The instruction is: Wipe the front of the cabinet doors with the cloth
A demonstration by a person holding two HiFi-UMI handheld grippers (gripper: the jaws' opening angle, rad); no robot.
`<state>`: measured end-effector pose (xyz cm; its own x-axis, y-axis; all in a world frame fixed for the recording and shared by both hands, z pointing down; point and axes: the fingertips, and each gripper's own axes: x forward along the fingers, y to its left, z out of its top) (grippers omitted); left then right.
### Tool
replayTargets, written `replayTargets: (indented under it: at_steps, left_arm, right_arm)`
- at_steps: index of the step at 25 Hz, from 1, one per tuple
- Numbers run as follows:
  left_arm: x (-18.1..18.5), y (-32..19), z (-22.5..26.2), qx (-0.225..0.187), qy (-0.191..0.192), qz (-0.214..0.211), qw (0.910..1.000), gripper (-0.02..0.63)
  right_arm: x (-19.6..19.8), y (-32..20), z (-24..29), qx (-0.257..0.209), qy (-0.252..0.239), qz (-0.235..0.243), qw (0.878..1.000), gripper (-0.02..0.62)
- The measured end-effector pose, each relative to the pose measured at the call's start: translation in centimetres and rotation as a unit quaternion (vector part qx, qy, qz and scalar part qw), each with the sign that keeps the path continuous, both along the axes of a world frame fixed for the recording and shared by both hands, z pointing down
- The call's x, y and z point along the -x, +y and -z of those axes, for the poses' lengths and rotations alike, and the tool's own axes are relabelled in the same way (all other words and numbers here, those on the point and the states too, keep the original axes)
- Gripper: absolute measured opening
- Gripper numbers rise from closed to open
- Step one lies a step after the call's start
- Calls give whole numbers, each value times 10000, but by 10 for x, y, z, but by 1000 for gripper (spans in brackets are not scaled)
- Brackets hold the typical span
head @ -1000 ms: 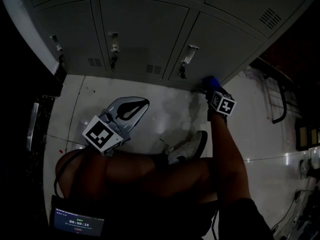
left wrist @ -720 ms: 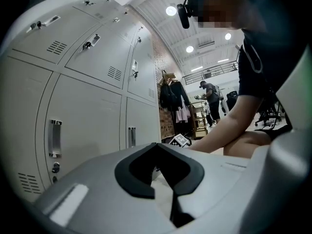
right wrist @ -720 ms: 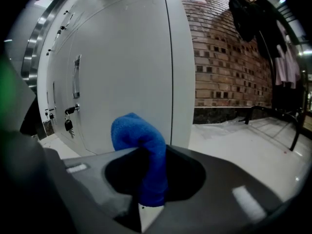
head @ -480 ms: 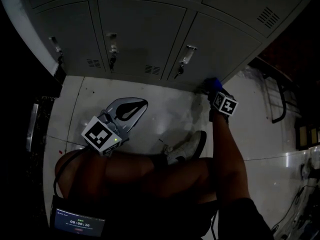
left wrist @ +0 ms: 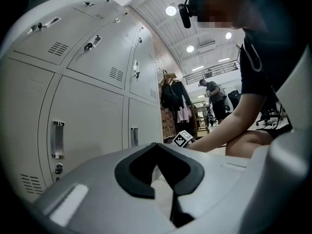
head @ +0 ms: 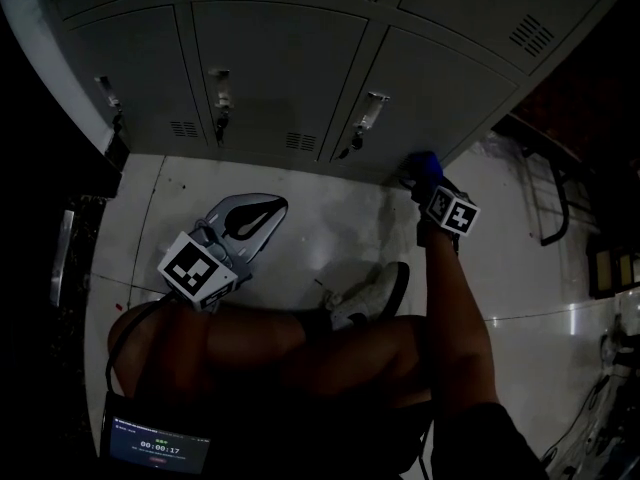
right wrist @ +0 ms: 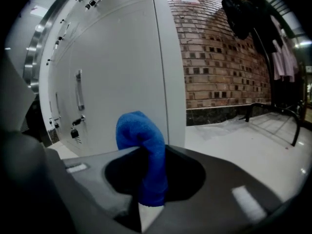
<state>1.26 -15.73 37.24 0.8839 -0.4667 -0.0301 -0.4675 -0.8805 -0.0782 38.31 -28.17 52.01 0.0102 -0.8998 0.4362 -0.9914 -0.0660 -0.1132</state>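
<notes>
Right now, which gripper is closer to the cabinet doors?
Right. The right gripper, shut on the blue cloth, is down at the bottom edge of the cabinet doors. The left gripper, shut and empty, sits farther back over the floor.

left tongs [head: 262,213] closed, low by knee | right tongs [head: 430,182] outstretched, clamping cloth [right wrist: 146,152]

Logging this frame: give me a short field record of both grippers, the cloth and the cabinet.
right gripper: shut on the blue cloth, at the cabinet's bottom right corner
left gripper: shut, empty, by the person's knee, apart from the doors
cabinet doors: grey, all closed
cloth touching door: cannot tell
</notes>
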Motion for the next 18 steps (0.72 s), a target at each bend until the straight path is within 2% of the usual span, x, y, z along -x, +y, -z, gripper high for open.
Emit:
replayTargets:
  at_steps: [2, 4, 8, 14, 18]
  left_arm:
    - [2, -1, -2, 1, -30, 33, 10000, 6]
    - [2, -3, -4, 5, -41, 56, 10000, 6]
    - [5, -6, -3, 29, -43, 127, 9999, 6]
    - [10, -13, -4, 35, -96, 236, 9997, 6]
    - [14, -17, -4, 52, -95, 345, 9993, 6]
  right_arm:
    - [22, -1, 20, -234, -358, 268, 9987, 81]
    - [40, -3, 50, -624, -483, 476, 9957, 81]
    - [97, -5, 106, -1307, -283, 1182, 9839, 81]
    - [194, 13, 150, -1878, -311, 2312, 9541, 81]
    - [250, 35, 170, -2182, -36, 2985, 9291, 81]
